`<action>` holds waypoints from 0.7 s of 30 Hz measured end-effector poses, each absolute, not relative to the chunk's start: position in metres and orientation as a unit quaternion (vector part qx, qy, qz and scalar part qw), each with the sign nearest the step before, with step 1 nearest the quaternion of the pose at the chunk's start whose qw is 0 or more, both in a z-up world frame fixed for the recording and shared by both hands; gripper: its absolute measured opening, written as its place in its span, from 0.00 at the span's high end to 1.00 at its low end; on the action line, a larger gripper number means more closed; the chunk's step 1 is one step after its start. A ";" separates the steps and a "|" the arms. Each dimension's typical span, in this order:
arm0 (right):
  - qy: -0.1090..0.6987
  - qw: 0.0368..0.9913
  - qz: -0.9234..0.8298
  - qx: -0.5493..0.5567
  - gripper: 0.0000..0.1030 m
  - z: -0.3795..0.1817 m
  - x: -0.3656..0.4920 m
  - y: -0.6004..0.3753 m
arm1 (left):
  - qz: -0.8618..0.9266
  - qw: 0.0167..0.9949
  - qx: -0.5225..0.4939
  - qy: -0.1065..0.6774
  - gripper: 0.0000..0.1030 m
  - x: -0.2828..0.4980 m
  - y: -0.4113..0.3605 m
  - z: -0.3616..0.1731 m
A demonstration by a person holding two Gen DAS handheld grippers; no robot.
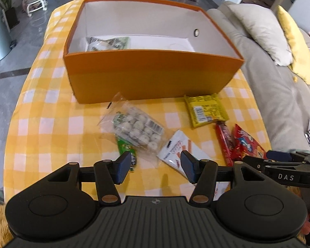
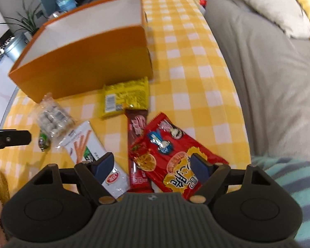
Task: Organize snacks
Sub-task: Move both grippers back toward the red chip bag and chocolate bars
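Both tongs hang spread apart with nothing between their pads: the left tongs [image 1: 155, 166] above the checked table [image 1: 51, 128], the right tongs [image 2: 153, 168] low over the snacks. Ahead of the left tongs lie a clear bag of round sweets [image 1: 134, 128], a green packet [image 1: 127, 150] half under it, and a white biscuit-stick packet [image 1: 180, 148] just before its right pad. Only the left wrist view looks into the orange box [image 1: 153, 76] beyond them, where one green-and-white packet [image 1: 108, 43] sits in the near left corner; it also catches the right tongs [image 1: 279, 159] entering from the right. The right wrist view shows only the box's outer wall [image 2: 82, 68] and upper inner sides, but reveals the whole red chip bag [image 2: 175, 157] beneath its right pad, the dark red bar [image 2: 136, 144] between its pads, and the yellow packet [image 2: 126, 97] farther ahead against the box. A grey sofa [image 2: 268, 82] lies to the right.
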State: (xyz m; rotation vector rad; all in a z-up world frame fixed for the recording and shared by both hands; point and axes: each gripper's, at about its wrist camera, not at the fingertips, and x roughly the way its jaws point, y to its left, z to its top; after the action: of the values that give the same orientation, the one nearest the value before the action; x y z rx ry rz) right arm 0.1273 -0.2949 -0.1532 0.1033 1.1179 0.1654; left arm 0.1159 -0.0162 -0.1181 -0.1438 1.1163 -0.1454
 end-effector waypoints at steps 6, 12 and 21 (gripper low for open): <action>0.556 0.825 0.056 0.079 0.26 -0.168 0.141 -0.301 | -0.060 0.833 -0.070 0.546 0.37 0.124 -0.012 -0.128; 0.563 0.821 0.055 0.073 0.29 -0.169 0.143 -0.297 | -0.060 0.826 -0.071 0.556 0.37 0.129 -0.009 -0.135; 0.580 0.799 0.155 -0.027 0.10 -0.169 0.169 -0.285 | -0.050 0.822 -0.092 0.560 0.33 0.141 0.001 -0.138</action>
State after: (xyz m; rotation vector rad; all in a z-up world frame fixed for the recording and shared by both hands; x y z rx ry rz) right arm 0.1689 -0.2854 -0.1687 -0.0572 1.2447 0.3324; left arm 0.1414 0.0012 -0.1383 -0.1956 1.1906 -0.1053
